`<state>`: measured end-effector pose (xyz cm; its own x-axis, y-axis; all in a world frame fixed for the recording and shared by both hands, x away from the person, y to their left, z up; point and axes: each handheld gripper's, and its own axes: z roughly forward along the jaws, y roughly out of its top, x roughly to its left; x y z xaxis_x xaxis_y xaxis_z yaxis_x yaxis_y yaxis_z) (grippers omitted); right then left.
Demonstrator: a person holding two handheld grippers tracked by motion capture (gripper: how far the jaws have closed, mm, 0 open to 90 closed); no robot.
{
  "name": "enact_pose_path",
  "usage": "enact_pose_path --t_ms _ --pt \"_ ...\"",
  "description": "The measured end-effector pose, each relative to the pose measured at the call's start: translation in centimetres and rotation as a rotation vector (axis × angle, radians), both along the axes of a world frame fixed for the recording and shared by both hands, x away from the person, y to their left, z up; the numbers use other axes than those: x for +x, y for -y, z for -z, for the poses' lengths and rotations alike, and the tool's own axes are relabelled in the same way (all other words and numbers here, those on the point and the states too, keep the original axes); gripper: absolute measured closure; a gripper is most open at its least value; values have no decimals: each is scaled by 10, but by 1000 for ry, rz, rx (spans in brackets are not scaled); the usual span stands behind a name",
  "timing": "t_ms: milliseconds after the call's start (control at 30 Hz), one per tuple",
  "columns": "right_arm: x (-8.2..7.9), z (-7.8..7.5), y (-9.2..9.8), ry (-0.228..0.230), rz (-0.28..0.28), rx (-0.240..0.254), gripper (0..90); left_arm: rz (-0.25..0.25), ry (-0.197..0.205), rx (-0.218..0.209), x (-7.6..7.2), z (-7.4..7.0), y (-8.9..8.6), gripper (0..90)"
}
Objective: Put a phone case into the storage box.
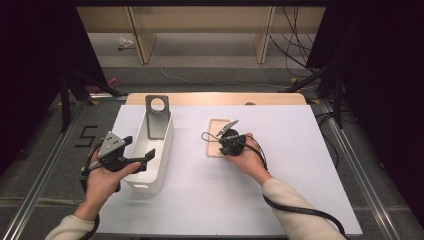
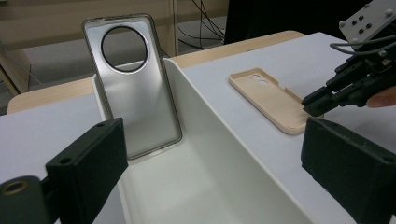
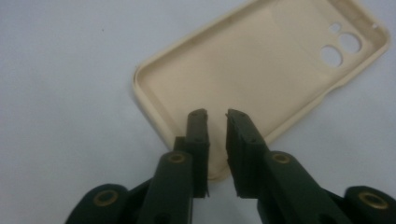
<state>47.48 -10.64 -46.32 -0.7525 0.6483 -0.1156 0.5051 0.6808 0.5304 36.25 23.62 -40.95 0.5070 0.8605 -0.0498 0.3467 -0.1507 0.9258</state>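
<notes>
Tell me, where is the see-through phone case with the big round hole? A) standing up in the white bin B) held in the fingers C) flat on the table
A: the clear phone case leans upright against the end wall of the white bin.

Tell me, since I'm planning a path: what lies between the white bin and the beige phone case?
Nothing: between the white rectangular bin and the flat beige phone case, the high view shows bare white tabletop.

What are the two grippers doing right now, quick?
Left gripper: open, holding nothing, over the white bin.
Right gripper: jaws slightly apart over the beige phone case, gripping nothing.
</notes>
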Motion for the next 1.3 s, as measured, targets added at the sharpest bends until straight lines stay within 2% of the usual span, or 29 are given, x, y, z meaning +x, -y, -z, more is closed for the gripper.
enact_pose_path --t_ms 167,200,233,267,467,600,800,933,1067,1167,1300 --pt "-3 -14 -2 72 -67 -23 518 2 16 -7 -7 -1 -4 67" --pt "-3 -16 -3 60 -81 -23 471 1 22 -12 -10 0 -5 68" --pt "-3 -18 -4 58 -88 -24 439 3 25 -15 -12 1 -5 68" --pt "-3 -20 -4 77 -96 -31 410 8 28 -12 -14 2 -6 68" --pt "-5 -22 -10 125 -178 -124 276 41 34 38 -25 9 -2 65" --pt "-7 -19 -14 135 -211 -178 232 65 49 51 -29 10 4 65" --pt "-11 -17 -19 124 -238 -217 212 111 74 94 -36 12 13 62" --pt "-12 -15 -21 117 -283 -263 213 118 67 98 -38 14 14 61" --pt "-14 -12 -25 102 -304 -300 215 127 64 102 -41 14 16 62" --pt "-12 -11 -27 108 -342 -345 219 130 60 102 -42 16 16 61" --pt "-8 -11 -31 101 -351 -391 227 132 58 102 -42 16 16 62"
